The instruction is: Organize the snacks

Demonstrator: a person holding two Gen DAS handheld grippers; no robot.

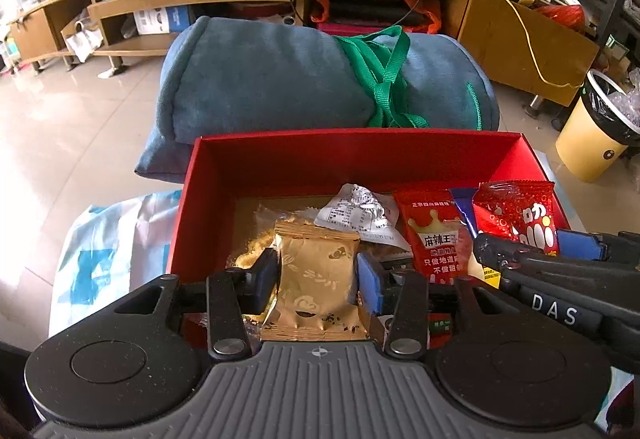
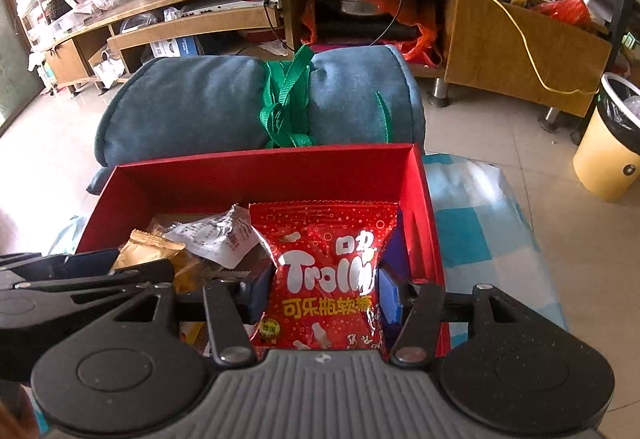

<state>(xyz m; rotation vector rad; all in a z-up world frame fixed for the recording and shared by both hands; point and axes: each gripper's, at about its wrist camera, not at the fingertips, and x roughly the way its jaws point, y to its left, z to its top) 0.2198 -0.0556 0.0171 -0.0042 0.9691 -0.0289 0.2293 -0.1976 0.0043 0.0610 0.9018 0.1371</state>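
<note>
Left hand-held gripper (image 1: 316, 281): jaws set narrow, with the gold packet (image 1: 316, 279) standing between the blue pads; the pads are seen just beside its edges, and whether they press on it cannot be told
Right hand-held gripper (image 2: 322, 293): jaws set narrow around the red Trolli bag (image 2: 324, 275); whether the pads bear on its sides cannot be told either
Gold packet, lie: directly ahead of the left hand-held gripper at 12 o'clock; long axis run upright along the fingers; lower end hidden behind the gripper body
Red Trolli bag, lie: dead ahead of the right hand-held gripper at 12 o'clock; long axis likewise along the fingers; placed against the right wall of the red box (image 2: 256, 175)
Box contents: a silver wrapper (image 1: 360, 215) and a red crowned sachet (image 1: 436, 239) are seen between the two packets, inside the box
Nearer hand: the gold packet is nearer the left, the red bag nearer the right; the right hand-held gripper is seen at 3 o'clock in the left wrist view
Coming move, judged: both packets are already over the box, so a release downward is all that seems needed
</note>
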